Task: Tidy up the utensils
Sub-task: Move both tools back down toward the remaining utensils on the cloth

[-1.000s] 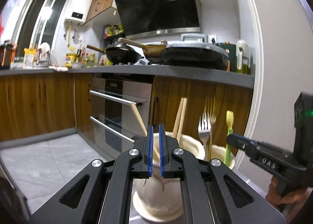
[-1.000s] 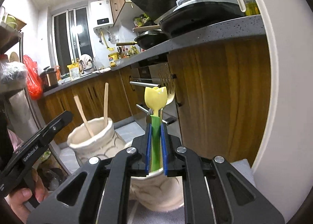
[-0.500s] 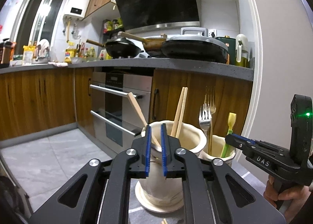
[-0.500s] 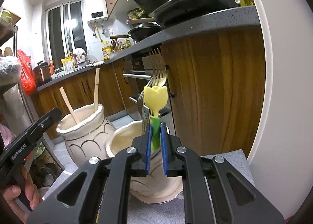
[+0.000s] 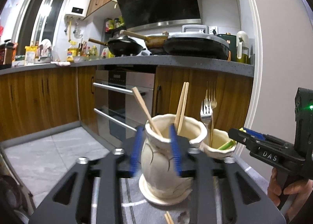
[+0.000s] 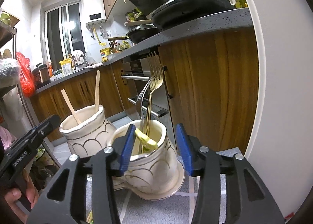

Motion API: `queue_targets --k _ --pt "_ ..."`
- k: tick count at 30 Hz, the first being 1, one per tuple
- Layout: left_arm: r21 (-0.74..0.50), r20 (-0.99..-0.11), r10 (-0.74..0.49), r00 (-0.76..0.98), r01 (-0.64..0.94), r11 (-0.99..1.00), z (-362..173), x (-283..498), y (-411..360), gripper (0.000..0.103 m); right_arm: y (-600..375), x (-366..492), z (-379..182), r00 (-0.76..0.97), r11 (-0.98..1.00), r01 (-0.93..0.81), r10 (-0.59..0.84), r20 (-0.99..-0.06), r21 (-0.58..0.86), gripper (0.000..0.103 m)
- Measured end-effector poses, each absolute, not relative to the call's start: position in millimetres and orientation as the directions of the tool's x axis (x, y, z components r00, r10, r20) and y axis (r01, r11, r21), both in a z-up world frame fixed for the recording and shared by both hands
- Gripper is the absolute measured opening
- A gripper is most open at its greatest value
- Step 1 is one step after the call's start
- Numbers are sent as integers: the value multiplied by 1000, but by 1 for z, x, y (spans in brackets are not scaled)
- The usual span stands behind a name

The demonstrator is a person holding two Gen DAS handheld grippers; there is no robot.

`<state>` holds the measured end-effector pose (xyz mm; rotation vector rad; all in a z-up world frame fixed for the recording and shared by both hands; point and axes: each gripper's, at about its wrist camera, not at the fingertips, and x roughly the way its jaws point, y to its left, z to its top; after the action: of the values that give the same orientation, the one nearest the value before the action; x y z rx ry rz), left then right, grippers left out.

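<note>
My left gripper (image 5: 156, 151) is opening in front of a tall cream vase (image 5: 166, 165). Nothing is pressed between its blurred blue pads. Three wooden chopsticks (image 5: 182, 104) stand in that vase. Right of it, a smaller cream pot (image 5: 219, 145) holds two forks (image 5: 208, 106) and a yellow-green utensil (image 5: 227, 144) lying low inside. My right gripper (image 6: 155, 147) is also opening. It frames the pot (image 6: 152, 161) without gripping it. The yellow-green utensil (image 6: 145, 138) lies tipped inside beside the forks (image 6: 154, 79). The vase (image 6: 86, 132) stands to the left.
Both vessels stand on a grey mat (image 5: 137, 208) with white lines. Loose chopsticks (image 5: 168, 218) lie on it near me. A person's hand (image 5: 283, 190) holds the right gripper's handle. Behind are wooden cabinets, an oven (image 5: 125, 102) and a counter with pans (image 5: 195, 45).
Both grippers have gone from shut to open. The chopstick has left the left jaws and stands in the vase. The yellow-green utensil has dropped from the right jaws into the pot.
</note>
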<state>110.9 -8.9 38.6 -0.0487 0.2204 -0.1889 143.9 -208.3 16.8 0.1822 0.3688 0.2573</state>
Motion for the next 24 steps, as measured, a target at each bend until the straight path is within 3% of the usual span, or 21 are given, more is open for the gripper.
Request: queue_targets --k 5,9,11,12,24 --pt "-52 -229 -178 957 170 984 35 97 -6 52 -209 131 17 902 949 -218 285 -324 227 75" --pt "-26 -247 -152 957 150 988 33 85 -4 55 -210 117 20 905 947 -226 291 -311 228 90" --pt "-30 -256 -143 956 141 990 32 80 -1 77 -211 107 21 910 948 -226 288 -299 224 97" --pt "-40 -251 -144 957 138 990 32 75 1 87 -211 105 20 911 948 -228 288 -296 222 98" --pt "-22 -306 -120 944 119 993 21 48 15 90 -206 72 15 896 953 -231 288 -339 198 98"
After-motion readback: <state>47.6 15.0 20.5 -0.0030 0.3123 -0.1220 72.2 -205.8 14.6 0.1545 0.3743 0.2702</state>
